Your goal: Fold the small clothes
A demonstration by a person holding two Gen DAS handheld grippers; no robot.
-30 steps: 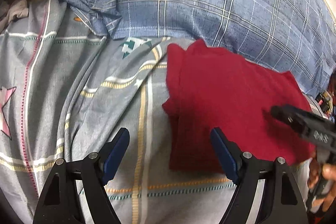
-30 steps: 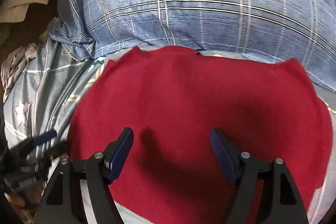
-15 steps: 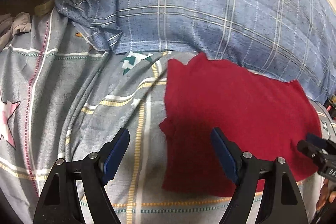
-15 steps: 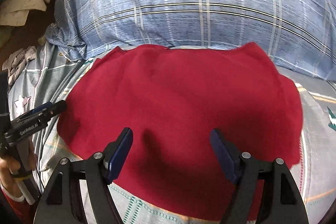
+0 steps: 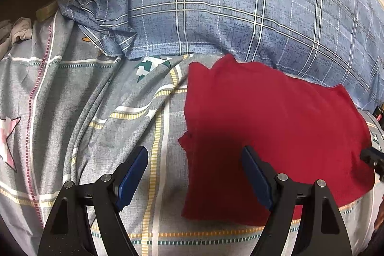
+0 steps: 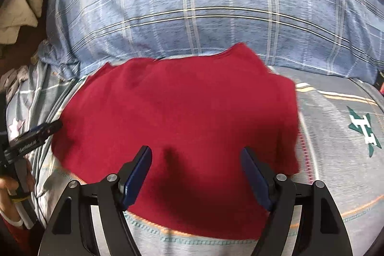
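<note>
A folded dark red cloth garment lies flat on the grey patterned bedsheet, its far edge against the blue plaid pillow. Left gripper hovers over the garment's left edge, right gripper over its near edge; both jaws apart, empty.

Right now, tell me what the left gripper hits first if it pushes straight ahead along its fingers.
Probably the left edge of the red garment: the open left gripper straddles that edge, with the grey bedsheet under its left finger. Depth is unclear; beyond lies the blue plaid pillow.
</note>
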